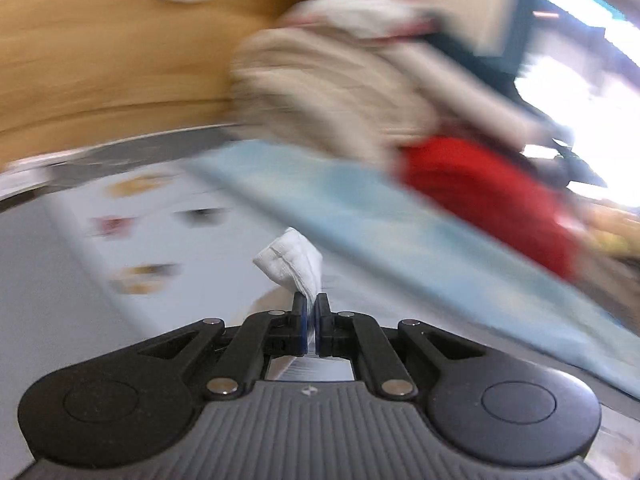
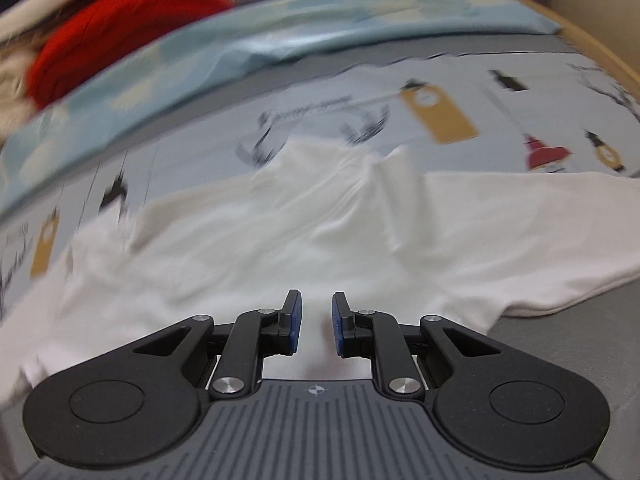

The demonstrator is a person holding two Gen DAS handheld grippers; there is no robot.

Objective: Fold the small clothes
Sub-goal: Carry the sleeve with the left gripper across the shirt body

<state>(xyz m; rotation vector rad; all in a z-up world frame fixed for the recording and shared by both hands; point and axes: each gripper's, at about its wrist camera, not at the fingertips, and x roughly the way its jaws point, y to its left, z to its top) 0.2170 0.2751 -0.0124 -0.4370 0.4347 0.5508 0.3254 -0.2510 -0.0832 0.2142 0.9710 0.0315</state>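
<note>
A small white garment [image 2: 320, 216] lies rumpled and spread on a pale printed sheet [image 2: 440, 92]. My right gripper [image 2: 316, 308] is open, its fingers low over the near part of the garment, with nothing between them. My left gripper [image 1: 311, 304] is shut on a hemmed corner of the white garment [image 1: 292, 262], which sticks up from between the pads. The left wrist view is blurred by motion.
A light blue pillow [image 2: 260, 40] [image 1: 360, 208] lies behind the sheet. A pile of clothes sits beyond it, with a red piece [image 2: 120, 20] [image 1: 480, 192] and a beige striped one [image 1: 328, 88]. A wooden bed frame [image 1: 100, 60] runs along the back.
</note>
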